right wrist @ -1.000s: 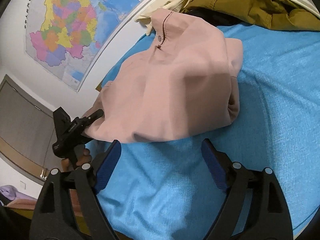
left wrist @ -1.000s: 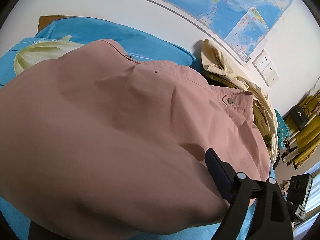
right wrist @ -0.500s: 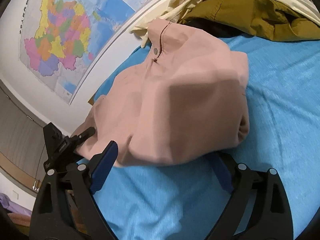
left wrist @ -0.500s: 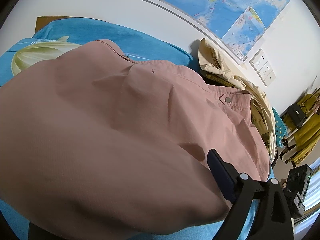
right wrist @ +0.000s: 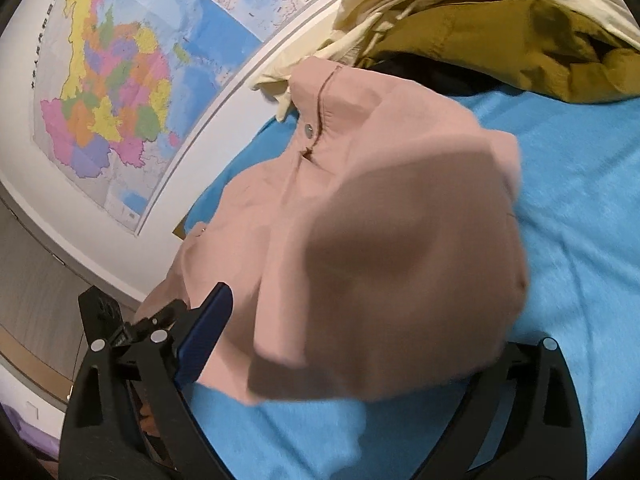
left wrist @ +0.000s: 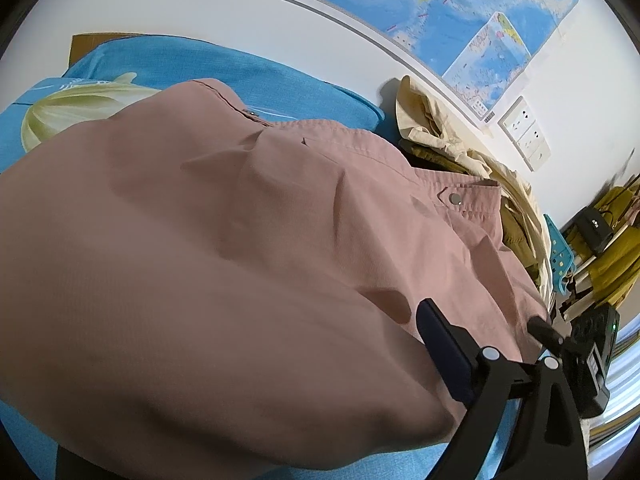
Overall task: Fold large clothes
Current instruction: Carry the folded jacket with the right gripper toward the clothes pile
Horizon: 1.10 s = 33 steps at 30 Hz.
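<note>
On the bed in front of you, a blue sheet (right wrist: 568,208) spreads under everything, and a big map (right wrist: 132,80) covers the wall behind it. Your pink jacket (right wrist: 380,248) lies bunched in a rounded heap on that sheet, its snap-buttoned edge toward the wall, its near fold lying between your two tools. In the left wrist view the same pink jacket (left wrist: 208,264) fills most of the picture, just in front of a blue pillow (left wrist: 224,68) with a pale flower print. Beyond the jacket sits a pile of cream and olive clothes (right wrist: 480,24), touching its far edge.

Your right gripper (right wrist: 360,360) stands wide, with the jacket's near fold lying between its fingers; the left blue pad sits beside the cloth, the right finger is hidden under it, and you can see no pinch on the fabric. Your left gripper (right wrist: 160,316) shows at the jacket's left edge in the right wrist view. Its jaws are opening; in its own view only one blue-padded finger (left wrist: 444,356) shows, lying against the cloth, and whether any fabric sits between the jaws you cannot tell.

A white wall socket panel (left wrist: 524,136) sits below the map.
</note>
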{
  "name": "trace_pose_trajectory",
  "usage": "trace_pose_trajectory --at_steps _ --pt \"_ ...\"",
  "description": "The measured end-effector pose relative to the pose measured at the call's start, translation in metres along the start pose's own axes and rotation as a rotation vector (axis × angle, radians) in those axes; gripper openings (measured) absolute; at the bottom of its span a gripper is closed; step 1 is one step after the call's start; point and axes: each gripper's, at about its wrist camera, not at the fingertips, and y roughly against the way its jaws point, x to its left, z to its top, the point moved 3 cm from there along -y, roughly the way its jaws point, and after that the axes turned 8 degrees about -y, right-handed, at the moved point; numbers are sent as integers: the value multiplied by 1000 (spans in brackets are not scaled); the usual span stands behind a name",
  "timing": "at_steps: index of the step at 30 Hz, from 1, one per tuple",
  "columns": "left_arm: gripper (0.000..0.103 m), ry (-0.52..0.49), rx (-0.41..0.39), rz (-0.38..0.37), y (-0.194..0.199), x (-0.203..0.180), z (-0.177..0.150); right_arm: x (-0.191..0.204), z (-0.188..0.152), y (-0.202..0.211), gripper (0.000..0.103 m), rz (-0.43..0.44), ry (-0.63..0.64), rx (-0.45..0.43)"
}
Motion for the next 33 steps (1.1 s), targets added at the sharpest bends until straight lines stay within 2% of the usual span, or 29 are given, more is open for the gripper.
trace_pose_trajectory --at_steps 4,9,13,19,24,26,28,30,33 --pt "95 -49 26 39 -5 -7 1 4 10 -11 92 35 10 21" --pt "95 -46 41 48 -5 -7 3 10 18 -25 92 49 29 69" --pt "93 -63 64 87 -8 -8 7 15 19 -30 98 54 51 86" --pt "87 -75 69 138 -11 -8 7 14 20 -33 98 40 58 78" --pt "83 -74 71 148 -11 -8 8 13 23 -34 98 59 46 94" --pt "80 -69 70 150 -11 -7 9 12 24 -36 86 40 49 102" --pt "76 -64 70 156 -10 -5 10 4 26 -38 56 34 28 113" --pt "75 -64 76 158 -10 -5 10 -6 30 -38 44 54 -15 124" --pt "76 -68 79 154 -10 -4 10 -9 33 -37 44 87 -36 143"
